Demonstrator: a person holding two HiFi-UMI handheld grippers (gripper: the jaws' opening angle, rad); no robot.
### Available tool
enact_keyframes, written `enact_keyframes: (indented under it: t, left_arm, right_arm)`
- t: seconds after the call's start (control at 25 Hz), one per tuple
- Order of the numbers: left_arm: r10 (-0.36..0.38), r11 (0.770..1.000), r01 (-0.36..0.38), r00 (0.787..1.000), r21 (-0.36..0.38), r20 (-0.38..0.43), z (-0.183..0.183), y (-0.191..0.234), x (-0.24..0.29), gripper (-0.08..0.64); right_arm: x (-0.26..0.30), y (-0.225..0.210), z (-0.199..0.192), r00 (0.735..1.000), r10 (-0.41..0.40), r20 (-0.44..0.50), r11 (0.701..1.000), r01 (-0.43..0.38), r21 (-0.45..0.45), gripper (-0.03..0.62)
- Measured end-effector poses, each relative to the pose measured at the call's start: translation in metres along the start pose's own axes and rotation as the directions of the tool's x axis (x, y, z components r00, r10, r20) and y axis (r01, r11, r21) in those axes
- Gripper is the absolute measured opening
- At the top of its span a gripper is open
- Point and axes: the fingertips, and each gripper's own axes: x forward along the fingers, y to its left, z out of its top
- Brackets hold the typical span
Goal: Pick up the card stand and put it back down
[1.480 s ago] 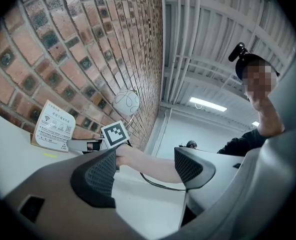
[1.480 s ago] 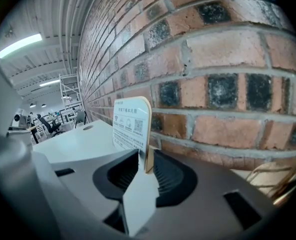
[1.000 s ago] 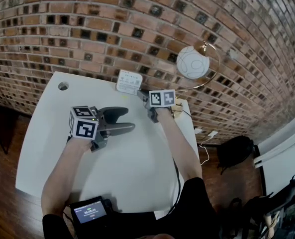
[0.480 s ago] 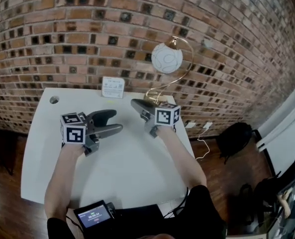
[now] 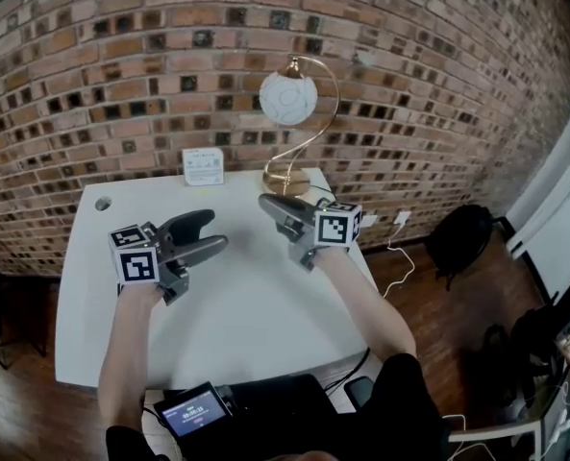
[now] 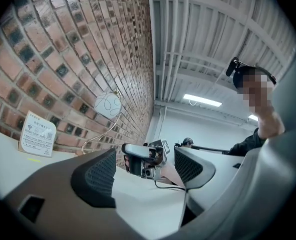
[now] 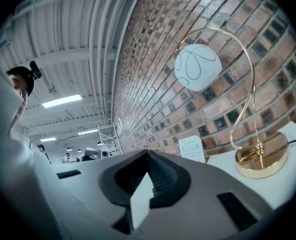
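- Brown brick wall (image 5: pixel 121 65) behind a white rectangular table (image 5: pixel 256 305), wood floor around it.
- Small white printed card stand (image 5: pixel 204 166) is upright on the table's far edge, right against the wall. Neither gripper touches it.
- Desk lamp with white globe shade and curved gold stem (image 5: pixel 287 99) is just right of the card stand, its round gold base on the table.
- Left gripper (image 5: pixel 210 231) is held over the table's left-middle, well short of the card stand. Jaws wide apart with nothing between the pads; its own view only shows the other gripper and open table in the gap.
- Right gripper (image 5: pixel 270 205) is held over the table near the lamp base, pointing roughly toward the wall. Jaws pressed together, pad on pad.
- Right gripper view shows a white sliver at the closed pads. Can't tell if it's a scrap or just a pale part of the gripper. It isn't the card stand, which shows standing by the wall in that view.
- Small round hole (image 5: pixel 103 203) in the table's far left corner.
- Black handheld device with a lit screen (image 5: pixel 193 413) at the near edge by the person's body.
- Black bag (image 5: pixel 458 238) on the floor right of the table.
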Motion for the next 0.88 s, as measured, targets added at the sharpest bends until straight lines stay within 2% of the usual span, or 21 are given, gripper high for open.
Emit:
enact_keyframes:
  t: [0.12, 0.32, 0.44, 0.56, 0.68, 0.88]
  left_arm:
    - [0.0, 1.0, 0.0, 1.0, -0.004, 0.006, -0.007, -0.012, 0.0, 0.36]
    - [0.002, 1.0, -0.002, 1.0, -0.017, 0.009, -0.024, -0.031, 0.001, 0.36]
    - [0.002, 1.0, -0.001, 1.0, -0.016, 0.013, -0.03, -0.043, 0.001, 0.36]
    - [-0.002, 1.0, 0.002, 1.0, -0.016, 0.026, -0.035, -0.055, 0.003, 0.36]
    - [-0.003, 1.0, 0.004, 1.0, -0.02, 0.031, -0.041, -0.066, 0.004, 0.36]
    - [0.002, 1.0, -0.002, 0.999, -0.009, 0.048, -0.048, -0.087, 0.0, 0.36]
  right_arm:
    - [-0.009, 0.014, -0.004, 0.999, 0.034, 0.024, 0.999, -0.035, 0.04, 0.011]
    - [-0.025, 0.038, -0.015, 0.999, 0.053, 0.01, 0.998, -0.053, 0.041, 0.011]
    - [-0.032, 0.055, -0.017, 0.998, 0.058, -0.008, 0.998, -0.058, 0.004, 0.011]
    - [-0.04, 0.064, -0.024, 0.997, 0.071, -0.003, 0.997, -0.071, 0.023, 0.011]
    - [-0.043, 0.083, -0.022, 0.997, 0.083, -0.003, 0.996, -0.083, -0.012, 0.011]
    - [-0.051, 0.104, -0.031, 0.994, 0.109, 0.016, 0.994, -0.109, 0.008, 0.011]
